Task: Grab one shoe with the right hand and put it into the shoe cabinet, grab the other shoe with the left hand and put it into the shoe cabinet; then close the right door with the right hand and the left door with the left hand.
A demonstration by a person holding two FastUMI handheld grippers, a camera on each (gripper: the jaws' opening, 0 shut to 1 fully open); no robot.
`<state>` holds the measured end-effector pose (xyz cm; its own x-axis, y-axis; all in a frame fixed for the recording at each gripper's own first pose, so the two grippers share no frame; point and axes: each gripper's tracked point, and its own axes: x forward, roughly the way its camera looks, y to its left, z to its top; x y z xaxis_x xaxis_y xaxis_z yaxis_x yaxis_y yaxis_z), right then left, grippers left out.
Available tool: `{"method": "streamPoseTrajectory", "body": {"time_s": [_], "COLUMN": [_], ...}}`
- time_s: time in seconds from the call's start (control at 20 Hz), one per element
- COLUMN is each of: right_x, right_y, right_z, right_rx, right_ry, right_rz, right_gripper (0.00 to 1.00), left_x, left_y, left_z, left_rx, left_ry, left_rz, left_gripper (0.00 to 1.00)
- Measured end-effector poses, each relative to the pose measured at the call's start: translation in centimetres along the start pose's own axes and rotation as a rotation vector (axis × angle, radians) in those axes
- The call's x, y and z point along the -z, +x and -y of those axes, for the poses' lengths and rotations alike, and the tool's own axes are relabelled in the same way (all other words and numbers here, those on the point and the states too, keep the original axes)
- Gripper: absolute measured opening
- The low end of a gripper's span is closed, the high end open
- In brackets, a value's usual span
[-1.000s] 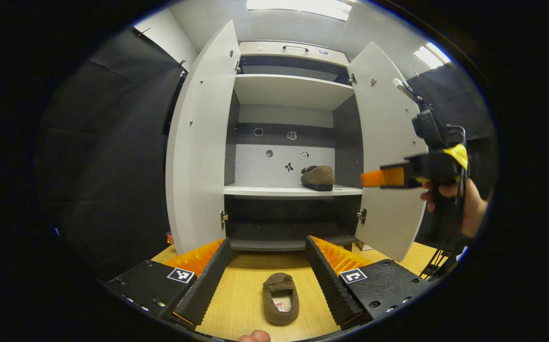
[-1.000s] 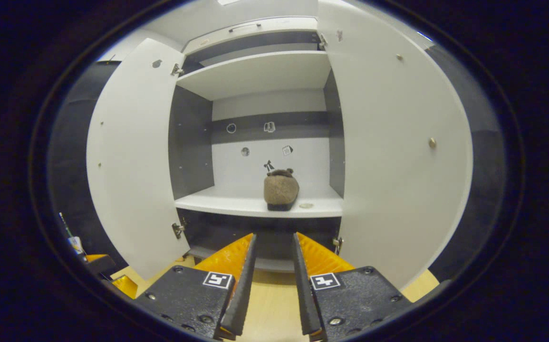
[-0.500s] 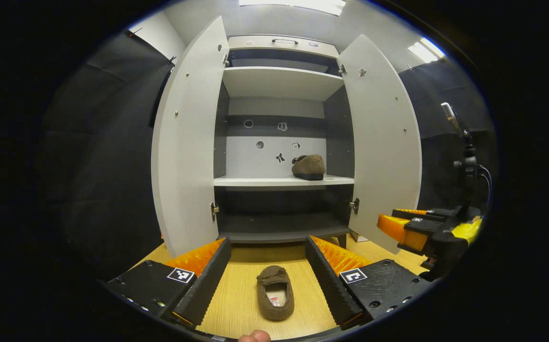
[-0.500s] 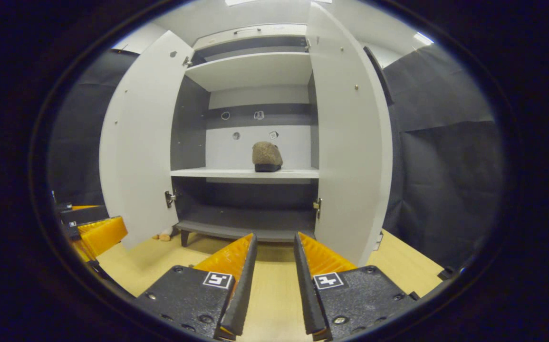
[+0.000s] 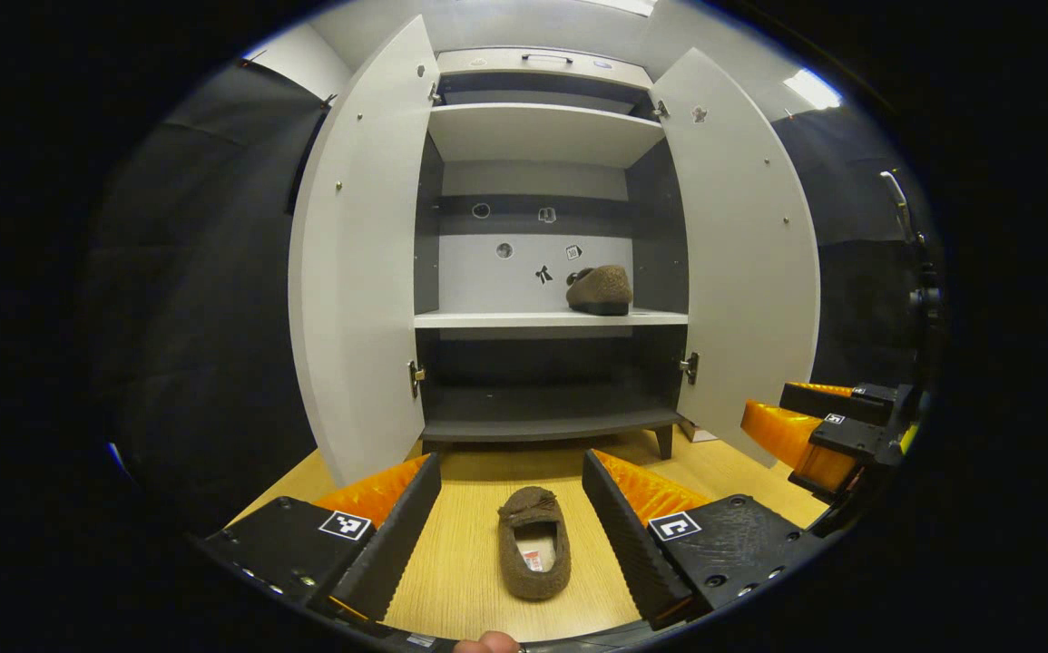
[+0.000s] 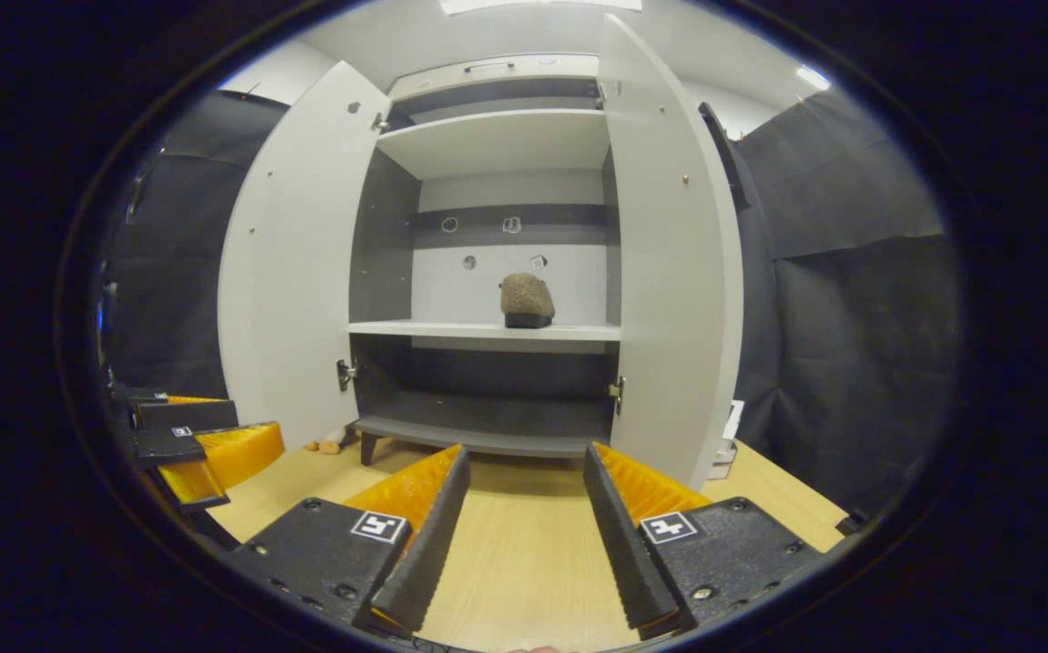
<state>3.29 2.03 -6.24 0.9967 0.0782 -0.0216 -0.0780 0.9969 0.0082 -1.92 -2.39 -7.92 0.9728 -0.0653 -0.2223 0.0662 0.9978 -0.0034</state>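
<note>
Second shoe (image 5: 533,553) on floor between spread fingers of left gripper (image 5: 513,521), long axis along them, heel nearest; right gripper (image 6: 522,535) open, empty, farther off; first shoe (image 5: 599,290) shelved in cabinet (image 5: 549,317)

You had both cabinet doors (image 5: 356,272) swung wide; only one slipper (image 5: 599,290) occupied the middle shelf's (image 5: 505,319) right end.

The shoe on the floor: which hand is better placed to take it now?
Left. The shoe lies on the floor between the open fingers of the left gripper. The right gripper is also open, with bare floor before it.
</note>
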Motion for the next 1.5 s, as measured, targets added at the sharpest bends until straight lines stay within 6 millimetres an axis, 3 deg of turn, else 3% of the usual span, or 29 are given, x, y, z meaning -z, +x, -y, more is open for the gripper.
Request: {"method": "streamPoseTrajectory", "body": {"time_s": [0.1, 0.35, 0.6, 0.95, 1.15, 1.3, 1.4, 1.5], "right_x": [-0.2, -0.2, 1.0, 2.3, 2.9, 3.1, 3.2, 3.2], "right_y": [-0.3, -1.1, -1.9, -2.2, -2.0, -1.8, -1.4, -1.2], "right_z": [-0.1, -0.2, 0.1, 1.5, 2.1, 2.3, 2.3, 2.1], "right_rx": [-0.008, -0.011, -0.002, 0.032, 0.042, 0.043, 0.037, 0.030], "right_ry": [-0.009, -0.011, 0.005, -0.010, -0.003, -0.005, -0.006, -0.010], "right_rz": [0.001, -0.016, -0.065, -0.113, -0.137, -0.143, -0.147, -0.149], "right_gripper": [0.89, 0.89, 0.89, 0.90, 0.89, 0.90, 0.90, 0.90], "left_x": [1.5, 6.8, 12.2, 18.4, 20.2, 20.4, 20.7, 20.5], "left_y": [0.2, 2.5, 5.4, 8.3, 10.1, 11.5, 11.9, 12.3], "left_z": [0.3, -0.2, -0.2, -0.9, -0.6, -0.6, -0.3, 0.2], "left_rx": [0.017, 0.028, 0.033, -0.013, 0.000, 0.019, 0.032, 0.045], "left_ry": [-0.046, -0.113, -0.056, -0.116, -0.162, -0.189, -0.213, -0.245], "left_rz": [-0.054, -0.235, -0.379, -0.556, -0.595, -0.591, -0.593, -0.571], "left_gripper": [0.95, 0.95, 0.96, 0.96, 0.96, 0.94, 0.90, 0.78]}}
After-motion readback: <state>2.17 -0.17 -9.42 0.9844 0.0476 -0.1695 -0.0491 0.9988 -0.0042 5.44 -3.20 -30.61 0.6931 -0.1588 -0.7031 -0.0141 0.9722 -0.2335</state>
